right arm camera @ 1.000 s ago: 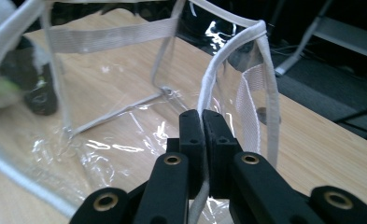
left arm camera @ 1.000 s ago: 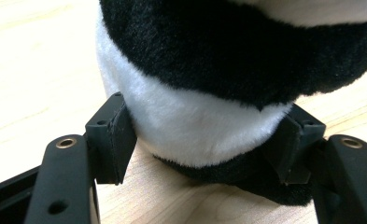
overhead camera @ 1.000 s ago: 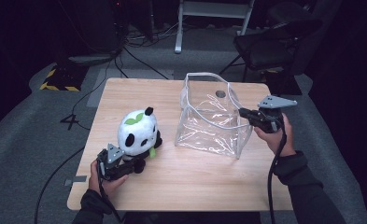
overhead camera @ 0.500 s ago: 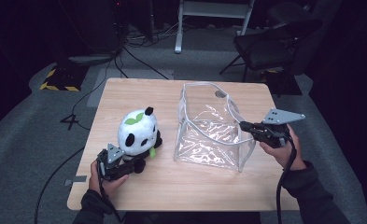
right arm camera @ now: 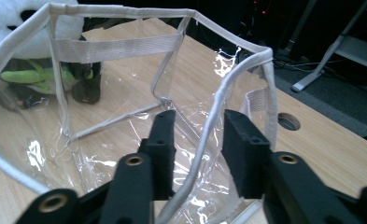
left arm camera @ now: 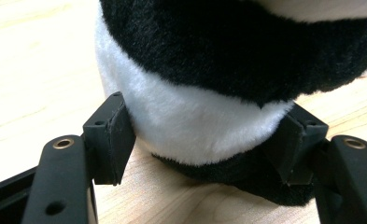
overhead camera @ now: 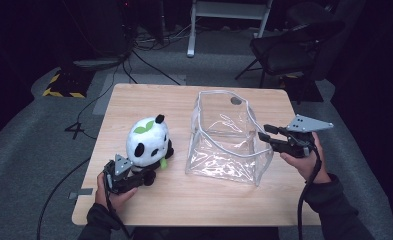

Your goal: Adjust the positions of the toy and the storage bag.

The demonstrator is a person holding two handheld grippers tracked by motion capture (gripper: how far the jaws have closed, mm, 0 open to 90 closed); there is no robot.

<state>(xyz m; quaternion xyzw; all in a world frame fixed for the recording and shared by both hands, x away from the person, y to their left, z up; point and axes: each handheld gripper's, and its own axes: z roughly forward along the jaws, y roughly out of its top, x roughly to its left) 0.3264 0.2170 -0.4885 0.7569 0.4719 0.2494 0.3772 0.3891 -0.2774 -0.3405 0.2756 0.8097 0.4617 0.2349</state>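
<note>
1. Left gripper [overhead camera: 146, 176] sat low on the table [overhead camera: 149, 102], near the front-left corner, held in the person's left hand [overhead camera: 111, 192].
2. Its jaws were clenched on the base of the panda toy [overhead camera: 147, 142]; in the left gripper view both pads [left arm camera: 120, 137] pressed into the white and black plush [left arm camera: 209, 93] from either side.
3. Panda sat upright on the table, left of centre, green leaf on its head, a green piece at its front.
4. Clear plastic bag [overhead camera: 229, 145] stood open on the table right of the panda, near it but apart, white trim round the rim.
5. Right gripper [overhead camera: 265, 136] was at the bag's right edge, held in the right hand [overhead camera: 304, 157], grey plate on top.
6. Right jaws had just been opening; in the right gripper view the bag's white rim [right arm camera: 209, 135] ran between them with a gap on each side, pads not pressing, so released.
7. Through the bag [right arm camera: 102, 107] the right gripper view showed the panda [right arm camera: 27, 42] on the far side.
8. Round hole [overhead camera: 236, 100] in the tabletop, behind the bag.
9. Chair [overhead camera: 294, 45] stood on the grey floor beyond the table.
</note>
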